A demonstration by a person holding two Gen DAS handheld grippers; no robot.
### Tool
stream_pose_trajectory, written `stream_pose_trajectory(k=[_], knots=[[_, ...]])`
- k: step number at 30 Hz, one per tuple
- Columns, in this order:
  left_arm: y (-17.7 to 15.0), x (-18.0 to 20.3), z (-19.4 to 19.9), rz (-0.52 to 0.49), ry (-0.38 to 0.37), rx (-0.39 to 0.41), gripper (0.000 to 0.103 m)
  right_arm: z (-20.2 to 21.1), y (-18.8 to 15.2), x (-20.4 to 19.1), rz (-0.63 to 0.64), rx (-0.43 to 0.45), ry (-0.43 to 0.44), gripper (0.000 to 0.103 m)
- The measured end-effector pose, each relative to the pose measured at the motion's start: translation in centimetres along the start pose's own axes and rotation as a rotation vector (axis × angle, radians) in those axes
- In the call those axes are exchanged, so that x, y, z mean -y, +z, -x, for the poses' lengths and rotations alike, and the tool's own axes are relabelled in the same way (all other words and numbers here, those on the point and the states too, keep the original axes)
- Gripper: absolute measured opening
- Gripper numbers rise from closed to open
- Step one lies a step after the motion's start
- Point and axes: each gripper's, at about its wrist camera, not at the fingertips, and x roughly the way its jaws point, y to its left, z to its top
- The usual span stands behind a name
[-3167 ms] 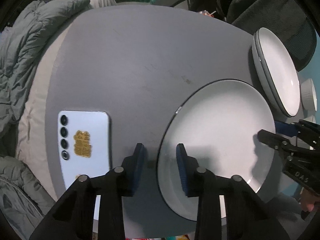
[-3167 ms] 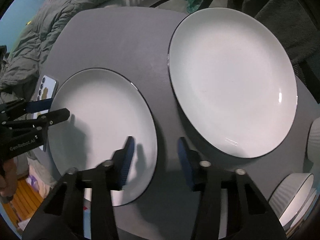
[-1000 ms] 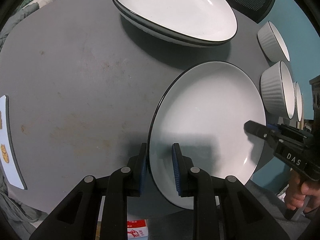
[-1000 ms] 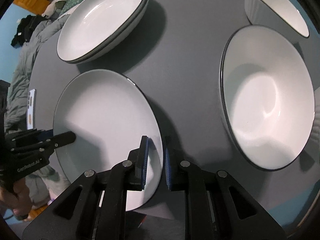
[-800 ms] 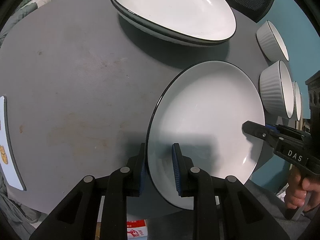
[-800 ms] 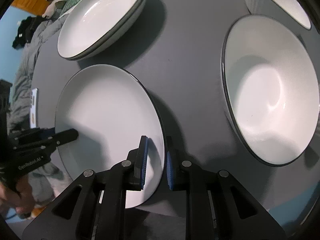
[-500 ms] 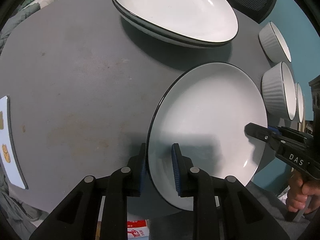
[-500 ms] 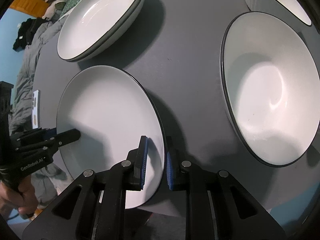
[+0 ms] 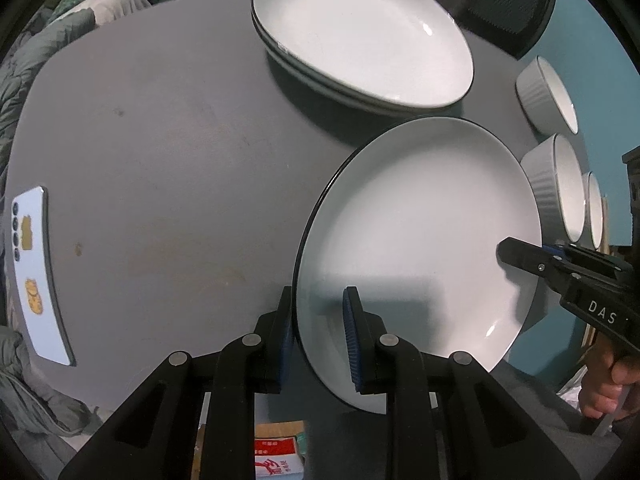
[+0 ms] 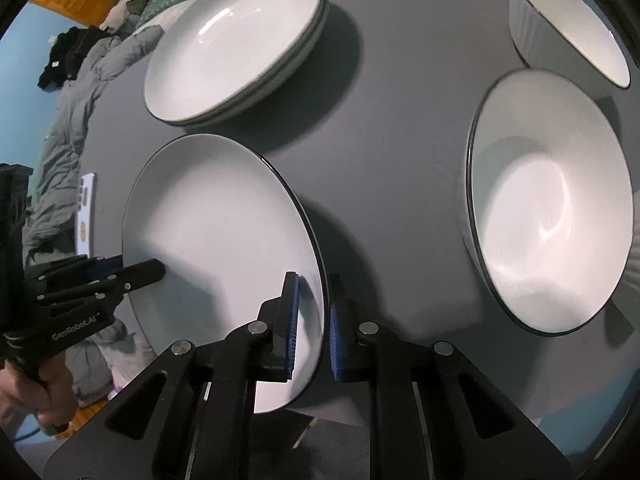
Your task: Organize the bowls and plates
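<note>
A white plate with a dark rim is held up off the grey table, tilted. My left gripper is shut on its near-left rim. My right gripper is shut on its opposite rim; it also shows in the left wrist view. The left gripper shows in the right wrist view. A stack of two white plates sits just beyond the held plate. White ribbed bowls stand to the right.
A phone in a pale case lies at the table's left edge. Another bowl stands at the far right. Grey bedding and a dark chair surround the table. A red and white box lies below the table edge.
Both grippers shut on the plate's rim and raised it off the table. Over the last second it has moved toward the plate stack and tilted more.
</note>
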Motion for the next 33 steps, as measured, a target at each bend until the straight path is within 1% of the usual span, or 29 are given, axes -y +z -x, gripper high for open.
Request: stream_pose_trajectory(k=[5,9,14,19,21,23,24,27,29,30,33], knots=[[0.8,0.2,1.0,0.006,0.0,0.021,0.022,1.4,0.9,-0.3,0.01,0.022,0.008,0.012],[2.1,0.2,1.7,0.006,0.002,0.04,0.022,2.3,2.1,-0.8,0.026,0.039,0.006,0.011],[4.0,0.1,2.2,0.007,0.005,0.053,0.022,2.3,4.4,-1.3,0.04,0.053,0.005,0.011],[6.8,0.3,3.2,0.011,0.007,0.075,0.022,2.5,7.0,-1.9,0.052,0.07,0.006,0.011],[7.1,0.3,3.4,0.015,0.008,0.085,0.022,2.6,8.0,-2.1,0.052,0.073,0.009,0.011],[8.4,0.3,3.8,0.02,0.011,0.094,0.022,2.6,9.2,-2.5,0.058,0.078,0.009,0.011],[8.4,0.3,3.7,0.021,0.012,0.098,0.022,2.6,9.6,-2.6,0.059,0.08,0.01,0.011],[10.8,0.4,3.1,0.032,0.021,0.103,0.022,2.5,11.0,-2.8,0.059,0.087,0.007,0.011],[11.7,0.2,3.0,0.035,0.027,0.104,0.023,2.3,11.9,-2.8,0.065,0.093,0.001,0.011],[12.2,-0.7,2.8,0.035,0.029,0.102,0.023,2.2,12.3,-2.9,0.065,0.093,-0.001,0.011],[13.6,-0.9,2.2,0.038,0.037,0.095,0.023,1.7,13.5,-2.9,0.068,0.089,-0.006,0.011]])
